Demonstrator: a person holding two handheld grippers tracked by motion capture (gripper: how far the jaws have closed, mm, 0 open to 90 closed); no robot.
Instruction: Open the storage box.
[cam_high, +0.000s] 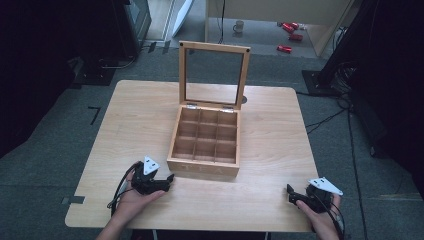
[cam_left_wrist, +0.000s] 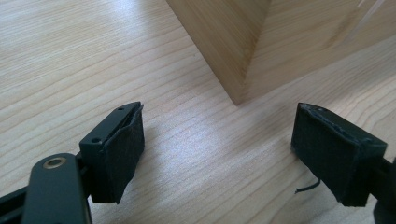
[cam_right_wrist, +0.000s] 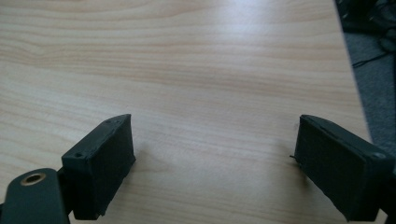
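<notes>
Table (cam_high: 270, 125): light wood, on a grey floor; carries a box and both grippers.
Box (cam_high: 205, 167): wooden, at the middle of the table, nearer its front edge than its back edge. Nine compartments in three rows of three, all bare as far as the high view shows.
Lid (cam_high: 215, 72): wooden frame with a clear pane, hinged at the box's back edge, standing upright and open.
Left gripper (cam_high: 167, 181): near the table's front-left corner, resting on the table, held by the left hand (cam_high: 132, 197). It points at the box's front-left corner, just beside it, not touching. Jaws spread wide apart, nothing between them; the left gripper view shows that box corner (cam_left_wrist: 240, 70) past the gap.
Right gripper (cam_high: 291, 192): at the table's front-right corner, held by the right hand (cam_high: 320, 215), well apart from the box. Jaws released, wide apart, over bare table (cam_right_wrist: 210, 70); the table's right edge shows at the far right of the right gripper view.
Floor beyond the back edge: a mug (cam_high: 239, 26) and red things (cam_high: 290, 35), too small to tell.
</notes>
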